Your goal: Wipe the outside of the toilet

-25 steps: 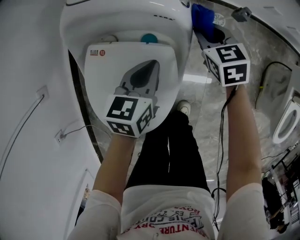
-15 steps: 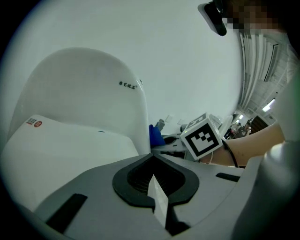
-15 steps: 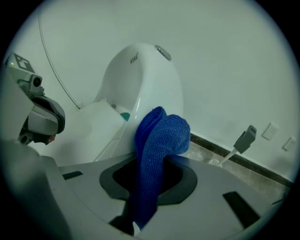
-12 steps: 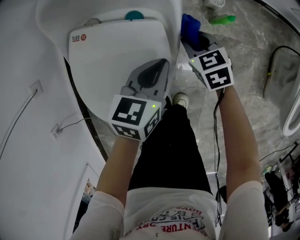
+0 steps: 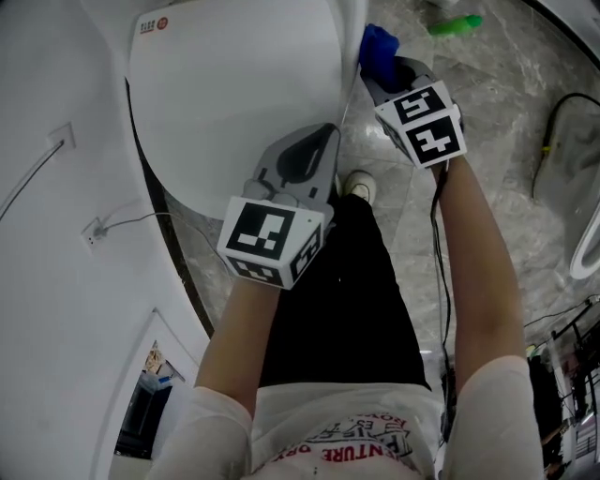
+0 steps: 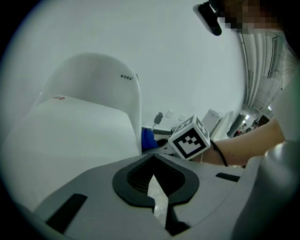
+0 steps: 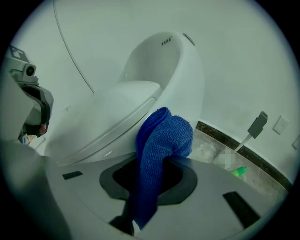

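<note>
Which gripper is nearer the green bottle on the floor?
Right. The right gripper, holding the blue cloth, is beside the toilet lid, toward the green bottle; the left gripper is over the lid, farther off.

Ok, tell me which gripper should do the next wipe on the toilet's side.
Right. The right gripper is shut on the cloth, beside the toilet's outer wall. The left gripper is shut and empty, by the lid's front.
</note>
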Demonstrator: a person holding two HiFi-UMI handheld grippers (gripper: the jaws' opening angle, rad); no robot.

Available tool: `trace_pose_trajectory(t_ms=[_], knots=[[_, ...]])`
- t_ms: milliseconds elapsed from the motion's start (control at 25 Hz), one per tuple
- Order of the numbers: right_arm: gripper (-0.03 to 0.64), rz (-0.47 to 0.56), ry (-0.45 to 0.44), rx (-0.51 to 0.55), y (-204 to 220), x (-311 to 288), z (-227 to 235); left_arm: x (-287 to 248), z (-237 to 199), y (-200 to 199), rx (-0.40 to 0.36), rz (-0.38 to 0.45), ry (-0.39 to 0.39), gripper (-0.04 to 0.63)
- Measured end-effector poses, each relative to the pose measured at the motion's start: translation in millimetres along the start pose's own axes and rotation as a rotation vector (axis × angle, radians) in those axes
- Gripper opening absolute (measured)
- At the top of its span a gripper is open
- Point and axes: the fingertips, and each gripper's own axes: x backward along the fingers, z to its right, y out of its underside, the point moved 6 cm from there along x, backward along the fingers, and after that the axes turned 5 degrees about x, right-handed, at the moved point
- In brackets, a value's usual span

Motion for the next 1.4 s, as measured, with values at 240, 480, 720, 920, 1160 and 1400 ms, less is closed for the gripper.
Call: trace_pose_trajectory(t_ms=[240,480,720,920,1160,1400], knots=[[0.075,-0.013,-0.031,-0.019,23,-2,-30,17,8,30,0.017,-0.009,-0.026,0.006],[0.075,-0.033,-0.019,-0.054,37,-6,-50,36,3,56,0.031,-0.022,-0.019,0.006],[0.075,-0.065,0.006,-0.103,53,-6,-84,61,5,91,-0.023,-0.052,0.040,0.006],[0.075,-0.080,0.034,-0.244,69,-1,-123,102,-8,125,0.000,-0.082,0.059,0.006],[0.075,-0.087,0.114,-0.327,81,0,-169,148,-38,159,-0.057,-0.110,0.114,0.006],[0.075,-0.091,0.175,-0.388,92,-6,-218,179,-64,192,-0.063,-0.118,0.140,0.006]])
